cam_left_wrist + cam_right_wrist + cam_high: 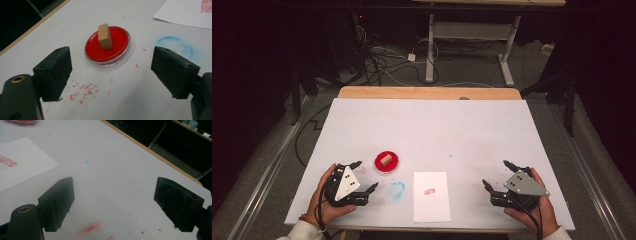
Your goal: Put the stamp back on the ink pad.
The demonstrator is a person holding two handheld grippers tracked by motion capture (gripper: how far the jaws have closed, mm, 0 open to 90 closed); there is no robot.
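A small wooden stamp block (385, 160) (105, 36) stands upright in a round red ink pad dish (387, 162) (108, 47) left of the table's middle. A white sheet of paper (431, 196) (190, 12) (17, 166) lies near the front edge, with a red stamp mark (429, 191) (7, 160) on it. My left gripper (365, 176) (111, 72) rests open just short of the dish, nothing between its jaws. Over at the front right, the right gripper (496, 173) (113, 202) is open too, over bare table.
The white table top (427, 125) carries red ink specks (82, 91) (88, 228) and a blue ring smear (397, 190) (175, 45). Its wooden far edge (427, 93) borders dark floor with cables and a desk frame (467, 45) beyond.
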